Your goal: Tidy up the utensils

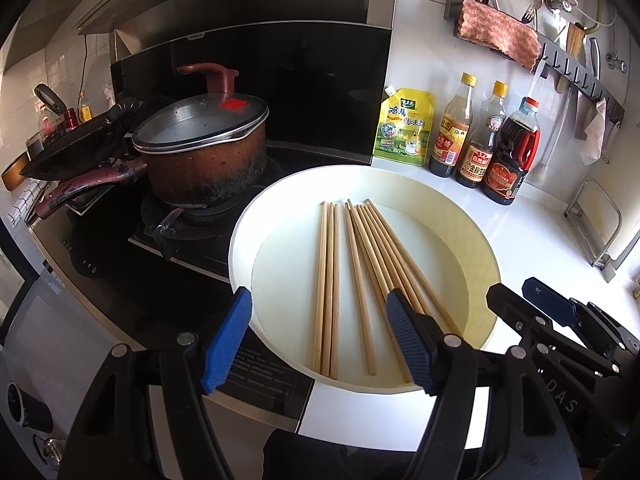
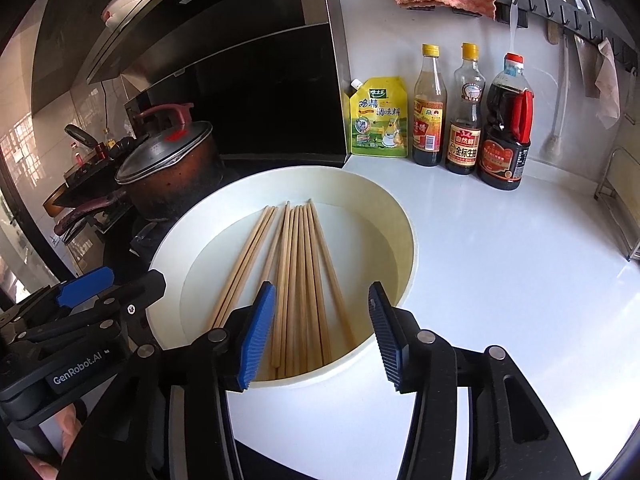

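Right wrist view: loose pale wooden chopsticks (image 2: 298,280) lie in a round white basin (image 2: 404,240) just ahead of the wide-spread right gripper (image 2: 322,332). Beside it, the left gripper (image 1: 318,346), lettered "GenRobot.AI", gapes too. Beyond stands a yellow seasoning pouch (image 2: 379,118).

- Chopsticks (image 1: 362,280): plain light wood, slim and tapered, lying flat on the floor of the basin (image 1: 240,248). One small bunch lies tight and parallel on the left; a larger bunch to its right fans out slightly, some sticks overlapping. Narrow tips point toward the far wall.
- Basin: round, white, shallow-walled, upright on the white counter beside the stove.
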The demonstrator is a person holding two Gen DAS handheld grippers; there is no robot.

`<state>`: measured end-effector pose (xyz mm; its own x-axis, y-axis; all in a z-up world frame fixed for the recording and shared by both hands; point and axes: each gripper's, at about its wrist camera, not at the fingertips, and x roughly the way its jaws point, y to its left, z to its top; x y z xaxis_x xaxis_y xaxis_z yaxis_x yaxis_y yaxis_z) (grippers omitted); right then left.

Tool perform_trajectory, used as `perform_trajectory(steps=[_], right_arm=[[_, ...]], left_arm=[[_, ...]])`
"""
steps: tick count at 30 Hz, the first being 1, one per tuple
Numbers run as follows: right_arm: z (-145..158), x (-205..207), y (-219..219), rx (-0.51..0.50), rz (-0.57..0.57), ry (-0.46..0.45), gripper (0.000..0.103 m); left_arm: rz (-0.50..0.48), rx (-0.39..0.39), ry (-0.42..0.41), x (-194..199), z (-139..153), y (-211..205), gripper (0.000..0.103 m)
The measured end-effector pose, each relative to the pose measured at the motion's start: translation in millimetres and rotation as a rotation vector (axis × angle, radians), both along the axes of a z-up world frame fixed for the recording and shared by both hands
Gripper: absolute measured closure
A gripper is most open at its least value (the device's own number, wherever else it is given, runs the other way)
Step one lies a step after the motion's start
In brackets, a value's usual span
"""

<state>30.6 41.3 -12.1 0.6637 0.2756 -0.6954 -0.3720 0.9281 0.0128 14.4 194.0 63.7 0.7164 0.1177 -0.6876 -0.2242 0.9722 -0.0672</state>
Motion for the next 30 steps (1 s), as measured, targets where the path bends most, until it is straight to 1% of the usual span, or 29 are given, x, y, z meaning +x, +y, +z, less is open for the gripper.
perform_trajectory(steps=[8, 10, 14, 16, 22, 30], right_arm=[[2, -2, -3, 0.006, -0.006, -0.002, 0.054], [1, -2, -4, 0.006, -0.008, 0.000, 0.052], [1, -3, -5, 0.006, -0.008, 0.000, 0.050], [1, -3, -5, 0.008, -0.008, -0.001, 0.050], [3, -5, -8, 0.012, -0.014, -0.001, 0.049], [3, -6, -11, 0.011, -0.016, 0.000, 0.048]], left_arm=[[0.006, 0.010, -0.009, -3, 3, -2, 0.026], [0.010, 0.007, -0.010, -3, 4, -1, 0.018], [0.018, 0.014, -0.014, -4, 4, -1, 0.016], [0.026, 0.023, -0.016, -5, 5, -2, 0.012], [0.052, 0.031, -0.016, -7, 7, 1, 0.010], [0.048, 0.039, -0.005, -8, 7, -1, 0.010]])
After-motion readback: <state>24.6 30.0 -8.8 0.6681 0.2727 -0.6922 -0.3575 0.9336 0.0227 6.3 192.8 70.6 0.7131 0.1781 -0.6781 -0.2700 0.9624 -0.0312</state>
